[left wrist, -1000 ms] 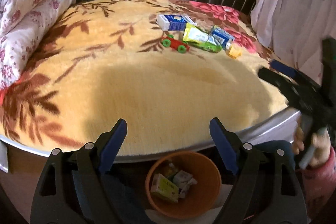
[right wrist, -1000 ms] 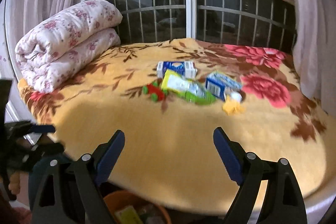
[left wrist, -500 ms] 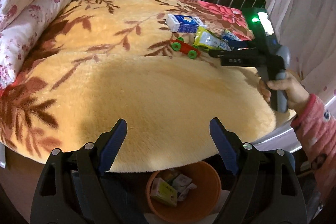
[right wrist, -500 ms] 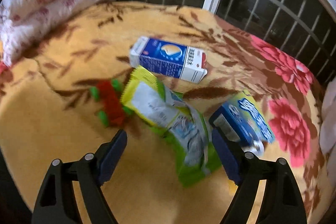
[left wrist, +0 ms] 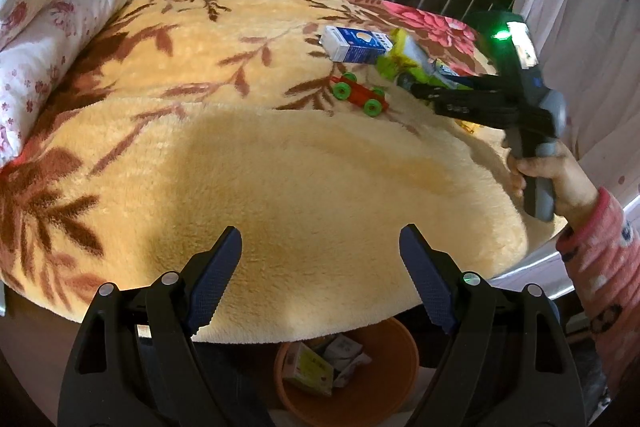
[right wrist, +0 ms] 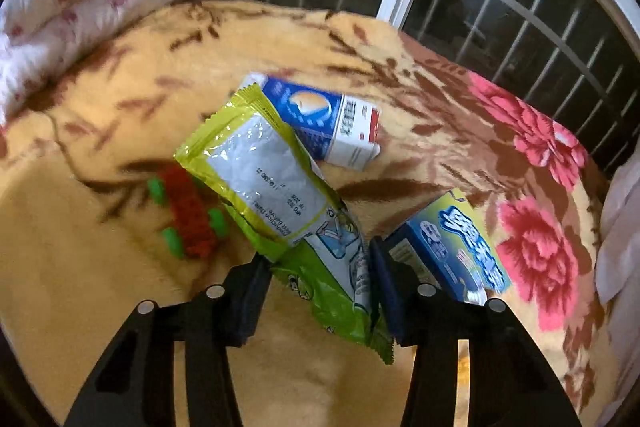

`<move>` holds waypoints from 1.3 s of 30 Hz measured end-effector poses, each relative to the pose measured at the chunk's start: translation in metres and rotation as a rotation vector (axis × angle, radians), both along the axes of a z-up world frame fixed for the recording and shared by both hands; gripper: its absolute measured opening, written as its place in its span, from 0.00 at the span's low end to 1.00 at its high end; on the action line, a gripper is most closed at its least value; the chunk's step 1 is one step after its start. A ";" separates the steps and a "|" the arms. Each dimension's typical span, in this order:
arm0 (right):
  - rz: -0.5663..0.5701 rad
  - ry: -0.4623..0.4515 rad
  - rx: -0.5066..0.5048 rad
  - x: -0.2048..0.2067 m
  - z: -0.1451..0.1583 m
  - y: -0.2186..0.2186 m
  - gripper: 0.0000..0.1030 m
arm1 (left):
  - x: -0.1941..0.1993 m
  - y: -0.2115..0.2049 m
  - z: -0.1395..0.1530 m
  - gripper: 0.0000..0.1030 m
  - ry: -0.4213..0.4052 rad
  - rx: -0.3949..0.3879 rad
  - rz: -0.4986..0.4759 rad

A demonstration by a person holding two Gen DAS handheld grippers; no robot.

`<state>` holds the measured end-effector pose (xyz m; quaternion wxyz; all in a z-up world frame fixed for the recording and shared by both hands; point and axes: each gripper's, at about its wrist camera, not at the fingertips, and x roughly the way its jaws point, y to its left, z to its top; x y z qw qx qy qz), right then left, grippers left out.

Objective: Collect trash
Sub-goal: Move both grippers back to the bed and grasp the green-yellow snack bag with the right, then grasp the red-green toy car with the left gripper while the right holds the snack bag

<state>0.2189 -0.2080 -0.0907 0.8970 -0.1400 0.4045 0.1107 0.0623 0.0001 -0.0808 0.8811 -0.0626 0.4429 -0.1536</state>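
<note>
A green snack bag (right wrist: 260,163) lies on the yellow floral blanket (left wrist: 280,167), and my right gripper (right wrist: 318,279) is closing on its near end, one pad against each side. From the left wrist view the same bag (left wrist: 412,63) shows beyond the right gripper (left wrist: 420,91), which a hand (left wrist: 552,171) holds. A blue and white carton (right wrist: 332,123) lies just behind the bag. A blue box (right wrist: 460,239) sits to its right. My left gripper (left wrist: 320,259) is open and holds nothing, above the blanket's near edge. Below it stands an orange bin (left wrist: 408,343) with several wrappers inside.
A red toy car with green wheels (right wrist: 188,219) sits left of the bag, also the toy car (left wrist: 358,95) in the left wrist view. A folded floral quilt (left wrist: 60,7) fills the far left. Barred windows (right wrist: 500,7) stand behind, and a pale curtain (left wrist: 580,7) hangs at the right.
My right gripper came in over the blanket, down to the green bag, and its fingers narrowed onto it. The left gripper stayed open and shifted only slightly.
</note>
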 end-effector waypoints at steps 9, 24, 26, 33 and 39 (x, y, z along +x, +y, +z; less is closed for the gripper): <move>-0.081 -0.124 0.180 -0.085 0.059 -0.036 0.47 | 0.033 -0.028 0.004 0.77 -0.029 -0.006 -0.039; -0.122 -0.144 0.259 -0.157 0.066 -0.078 0.47 | 0.190 -0.108 -0.039 0.77 0.112 0.057 -0.007; -0.118 -0.133 0.265 -0.158 0.062 -0.079 0.48 | 0.195 -0.115 -0.040 0.77 0.100 0.091 -0.019; -0.121 -0.116 0.295 -0.157 0.053 -0.083 0.48 | 0.200 -0.120 -0.040 0.63 0.087 0.177 -0.017; -0.119 -0.114 0.298 -0.155 0.052 -0.083 0.48 | 0.190 -0.107 -0.028 0.24 0.080 0.104 -0.049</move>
